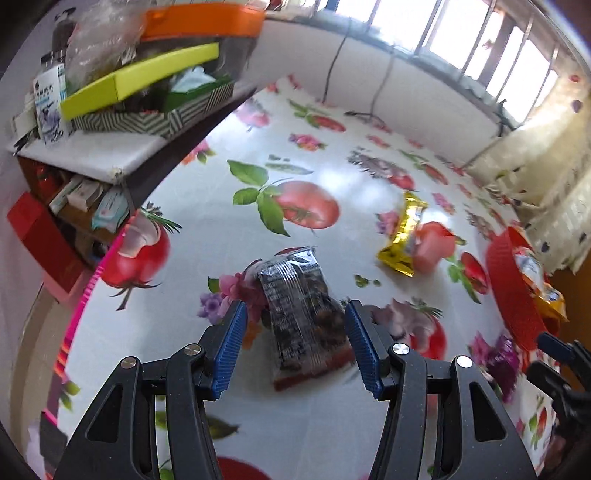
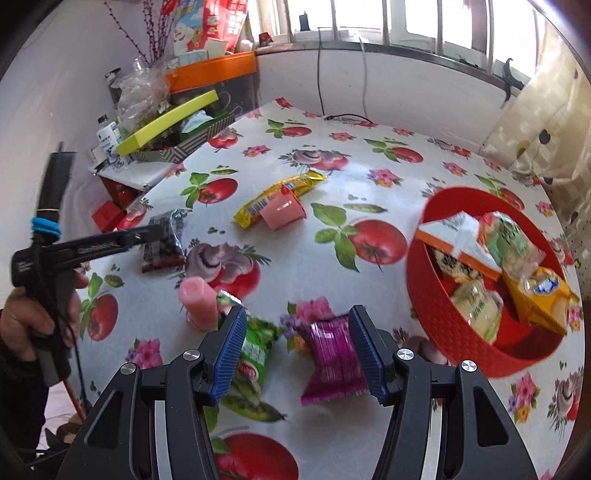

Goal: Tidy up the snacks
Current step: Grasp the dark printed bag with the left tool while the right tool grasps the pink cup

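Observation:
A black snack packet [image 1: 299,314] lies on the flowered tablecloth, and my left gripper [image 1: 297,308] hangs open over it with a blue pad on either side, not pressing it. In the right wrist view my right gripper [image 2: 298,314] is open above a purple packet [image 2: 332,363], which lies near its right pad. A green packet [image 2: 256,356] sits partly under its left pad, beside a pink jelly cup [image 2: 197,304]. The red basket [image 2: 432,306] on the right holds several packets. A yellow packet [image 2: 280,194] and a pink cup [image 2: 282,214] lie mid-table.
A cluttered shelf with a yellow-green box [image 1: 136,79] and an orange tray [image 1: 203,20] borders the table's far left. A wall under a window runs along the back, and a curtain [image 1: 546,177] hangs at the right. A hand [image 2: 22,317] holds the left gripper [image 2: 151,233].

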`<state>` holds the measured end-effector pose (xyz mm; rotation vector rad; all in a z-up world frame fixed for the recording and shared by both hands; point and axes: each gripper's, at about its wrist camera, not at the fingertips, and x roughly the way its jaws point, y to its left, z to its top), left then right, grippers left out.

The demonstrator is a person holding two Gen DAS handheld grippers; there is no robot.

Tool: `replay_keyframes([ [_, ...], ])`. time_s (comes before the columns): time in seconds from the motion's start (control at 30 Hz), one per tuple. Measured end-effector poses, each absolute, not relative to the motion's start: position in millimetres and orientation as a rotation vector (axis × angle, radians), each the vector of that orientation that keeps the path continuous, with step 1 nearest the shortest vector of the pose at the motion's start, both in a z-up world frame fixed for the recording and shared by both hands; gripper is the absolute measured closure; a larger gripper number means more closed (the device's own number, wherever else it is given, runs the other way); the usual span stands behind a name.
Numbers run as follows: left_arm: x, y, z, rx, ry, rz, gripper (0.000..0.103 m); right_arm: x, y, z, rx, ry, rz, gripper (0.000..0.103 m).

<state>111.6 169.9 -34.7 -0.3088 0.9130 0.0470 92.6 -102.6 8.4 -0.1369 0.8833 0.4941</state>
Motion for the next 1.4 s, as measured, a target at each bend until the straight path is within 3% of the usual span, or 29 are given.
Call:
replay_keyframes([
  [0.37, 141.5, 149.3, -45.8, -0.225, 0.931, 0.023, 0.049, 136.1, -67.2, 17.7, -0.206, 0.853, 0.527, 0.047],
  [0.43, 141.3, 146.7, -46.1, -0.189, 0.928, 0.016, 0.055, 148.7, -55.8, 12.9, -0.260, 0.862, 0.535, 0.047],
  [0.53, 140.2, 147.4, -46.3, -0.169, 0.919, -0.007, 0.057, 164.7, -40.3, 3.6, -0.337, 0.876, 0.561, 0.047],
  [1.0, 140.2, 149.1, -46.4, -0.134, 0.904, -0.066, 0.059, 215.0, 6.8, -36.2, -0.460, 0.965, 0.566, 0.047],
  [1.03, 140.8, 148.9, -46.3, -0.133, 0.906, -0.068, 0.059, 217.2, 8.7, -37.6, -0.460, 0.969, 0.567, 0.047],
  [1.1, 143.1, 149.0, -46.0, -0.137, 0.911, -0.066, 0.059, 219.7, 10.1, -38.9, -0.455, 0.970, 0.569, 0.060],
  [1.13, 143.7, 148.4, -46.1, -0.134, 0.911, -0.066, 0.059, 220.6, 9.9, -39.2, -0.450, 0.970, 0.565, 0.062],
  [1.4, 145.6, 144.7, -45.8, -0.121, 0.899, -0.060, 0.060, 214.6, 0.6, -35.4, -0.398, 0.958, 0.558, 0.065],
])
